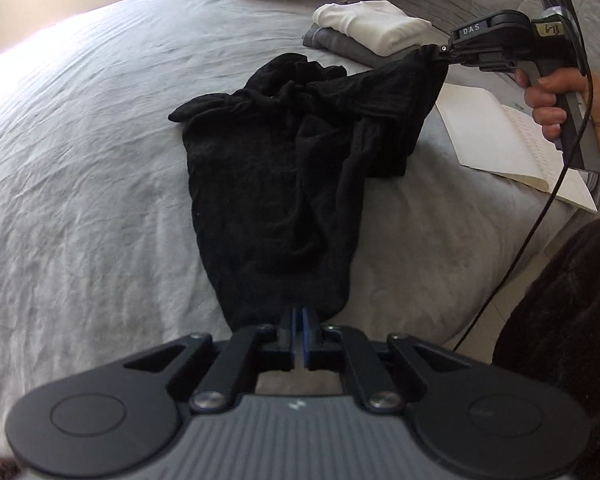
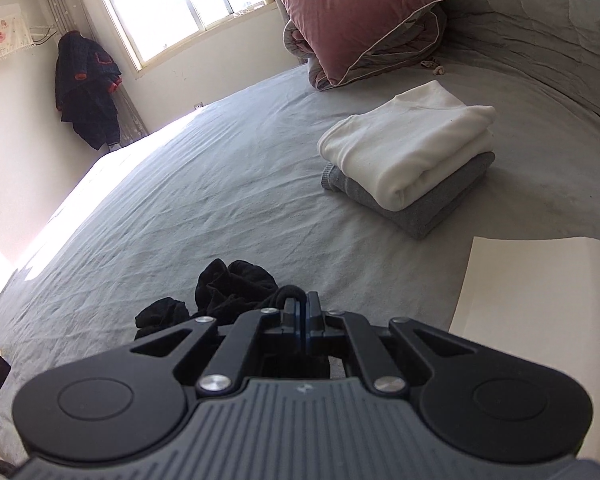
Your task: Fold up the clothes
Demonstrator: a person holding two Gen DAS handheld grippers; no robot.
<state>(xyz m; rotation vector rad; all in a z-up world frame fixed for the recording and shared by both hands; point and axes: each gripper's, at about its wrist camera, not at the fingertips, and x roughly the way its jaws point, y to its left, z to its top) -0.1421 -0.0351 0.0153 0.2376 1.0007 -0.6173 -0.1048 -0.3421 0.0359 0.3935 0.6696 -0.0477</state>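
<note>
Black garment (image 1: 284,168) held by both closed tongs, left tongs (image 1: 302,314) and right tongs (image 1: 440,53), beside folded stack (image 1: 364,34). Step: spreading; next, lay flat on bed (image 1: 80,140).

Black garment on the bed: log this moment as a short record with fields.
garment: black garment, crumpled, partly lifted off the bed
left gripper: jaws shut on the near edge of the garment
right gripper: jaws shut on a far corner, held up above the bed
folded pile: white top stacked on grey garment, beyond the black one
beside pile: open notebook on the bed
fold state: not yet folded or laid flat
</note>
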